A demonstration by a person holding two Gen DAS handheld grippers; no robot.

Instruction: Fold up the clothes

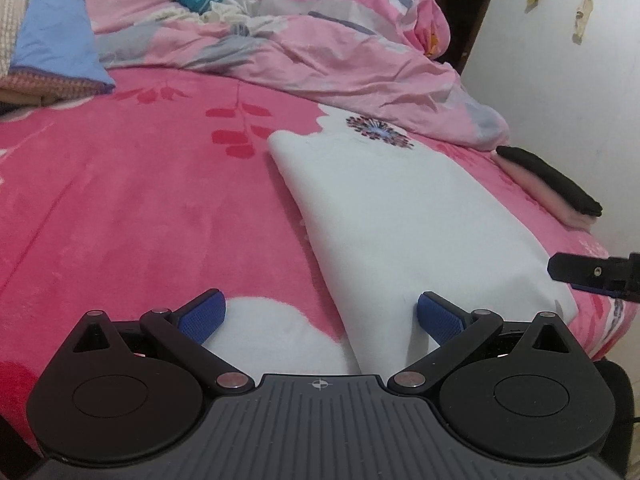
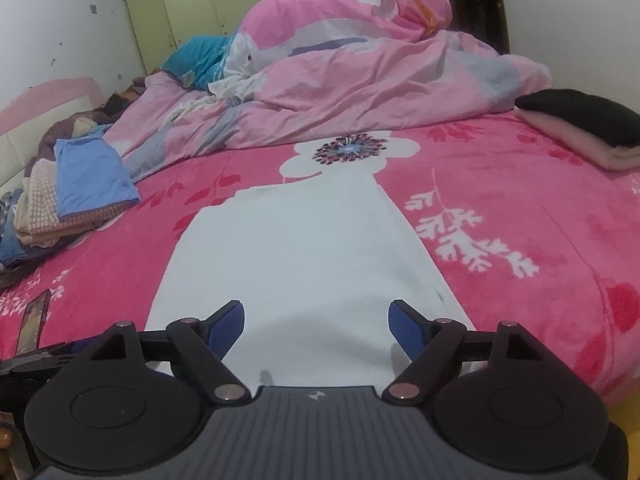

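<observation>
Both grippers hang spread and empty over the near hem of a white garment (image 2: 304, 256) lying in a long fold on the pink bedspread (image 1: 140, 208): left gripper (image 1: 320, 316), right gripper (image 2: 316, 320). A shallow pinch might catch only the top layer, seemingly, undoing the fold.

Left tongs (image 1: 321, 312) spread wide over white folded garment (image 1: 404, 216) on pink blanket (image 1: 132, 184).
</observation>
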